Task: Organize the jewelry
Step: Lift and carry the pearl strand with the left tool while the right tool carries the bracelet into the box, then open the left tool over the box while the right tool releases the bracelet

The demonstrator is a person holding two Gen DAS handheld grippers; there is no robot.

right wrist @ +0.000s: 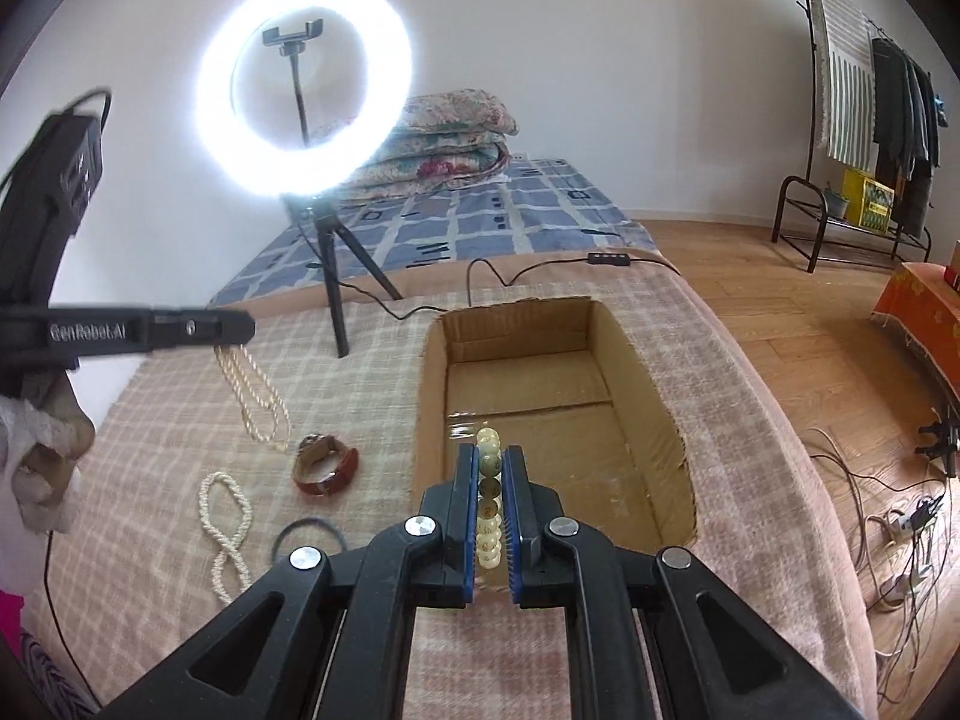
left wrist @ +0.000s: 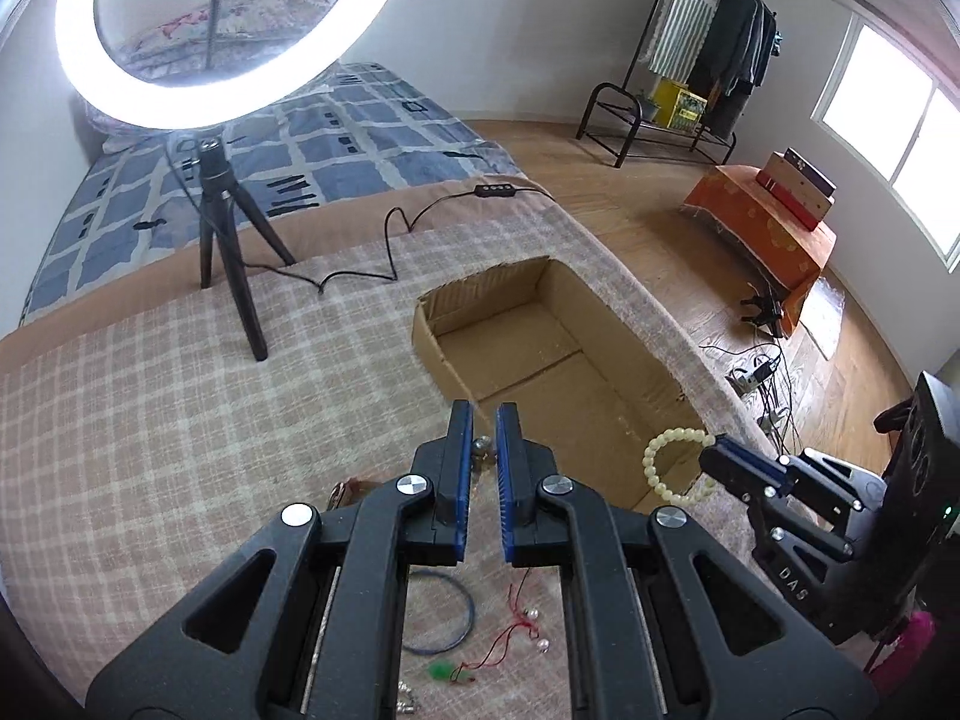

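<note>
Pinched between the blue pads of the right gripper (right wrist: 490, 468), low in the middle of the right wrist frame, a pale bead bracelet (right wrist: 488, 504) is seen edge-on, held right over the near end of the open cardboard box (right wrist: 654, 396). In the left wrist frame the same bracelet (left wrist: 660, 468) shows as a ring at lower right, hanging off the right gripper's tip just above the box's near corner.

The left gripper (left wrist: 483, 438) is pointed forward at bottom centre, with jaws only slightly apart and nothing clamped; a small silvery bead piece (left wrist: 482, 449) is glimpsed in the gap, lying on the checked blanket (left wrist: 180, 408). In the right wrist frame that gripper is seen side-on at the left edge, held level above the blanket.

Counted on the blanket: two pearl strands, one long (right wrist: 255, 396) and one twisted into a figure eight (right wrist: 225, 531), one watch with a reddish strap (right wrist: 324, 465), one dark hoop (right wrist: 309, 537), and one red cord piece (left wrist: 516, 630) with pearls and a green bit. One lit ring light (right wrist: 306, 84) on a tripod is seen at upper left.
</note>
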